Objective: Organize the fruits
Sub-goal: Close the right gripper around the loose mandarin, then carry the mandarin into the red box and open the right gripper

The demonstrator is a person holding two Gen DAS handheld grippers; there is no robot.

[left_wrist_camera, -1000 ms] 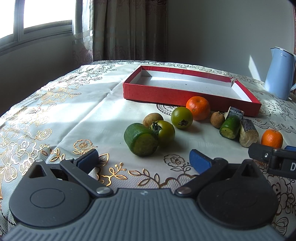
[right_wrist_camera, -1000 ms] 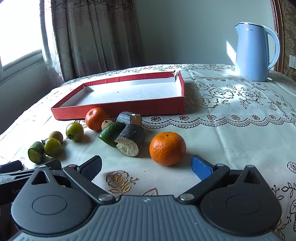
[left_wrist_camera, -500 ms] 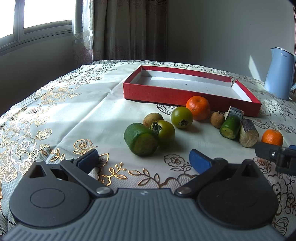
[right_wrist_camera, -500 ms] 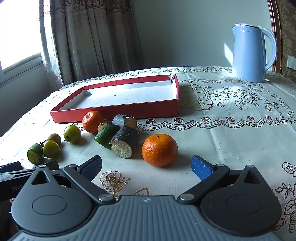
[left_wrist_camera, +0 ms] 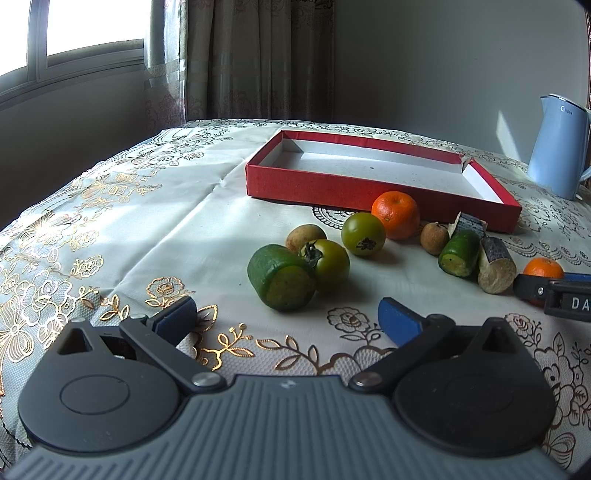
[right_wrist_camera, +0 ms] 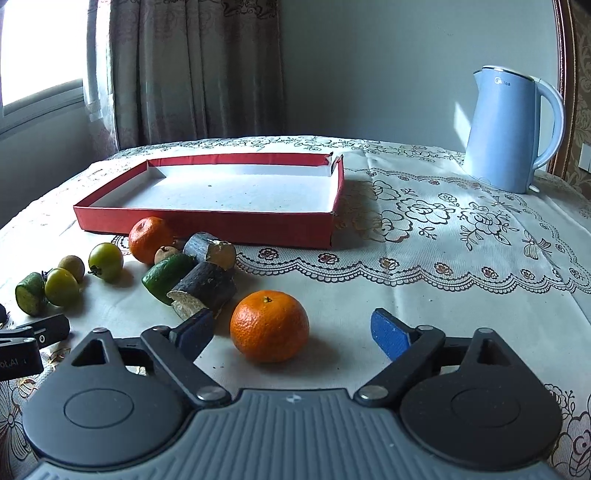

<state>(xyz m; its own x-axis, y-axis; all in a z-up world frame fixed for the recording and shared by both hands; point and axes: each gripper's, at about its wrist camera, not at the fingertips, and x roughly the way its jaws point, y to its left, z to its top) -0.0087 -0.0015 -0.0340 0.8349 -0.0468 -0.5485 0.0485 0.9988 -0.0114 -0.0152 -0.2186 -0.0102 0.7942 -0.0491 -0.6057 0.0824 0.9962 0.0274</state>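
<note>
An empty red tray (left_wrist_camera: pixel 325 182) (right_wrist_camera: pixel 207 223) sits at the back of the table. In front of it lie two green tomatoes (left_wrist_camera: pixel 364 234), a cucumber stub (left_wrist_camera: pixel 282 277), a second cucumber piece (left_wrist_camera: pixel 458 253), two dark yam pieces (right_wrist_camera: pixel 207 282), small brown fruits (left_wrist_camera: pixel 304 236) and an orange (left_wrist_camera: pixel 396 214). A second orange (right_wrist_camera: pixel 269 325) lies just ahead of my right gripper (right_wrist_camera: pixel 295 330), between its open fingers. My left gripper (left_wrist_camera: pixel 288 319) is open and empty, just short of the cucumber stub.
A light blue kettle (right_wrist_camera: pixel 513 129) stands at the back right. The table has a floral lace cloth (right_wrist_camera: pixel 461 240). Curtains (left_wrist_camera: pixel 255 55) and a window (left_wrist_camera: pixel 74 33) are behind. My right gripper also shows at the right edge of the left wrist view (left_wrist_camera: pixel 554 295).
My right gripper has moved forward toward the near orange, which now sits between its fingers. My left gripper has hardly moved.
</note>
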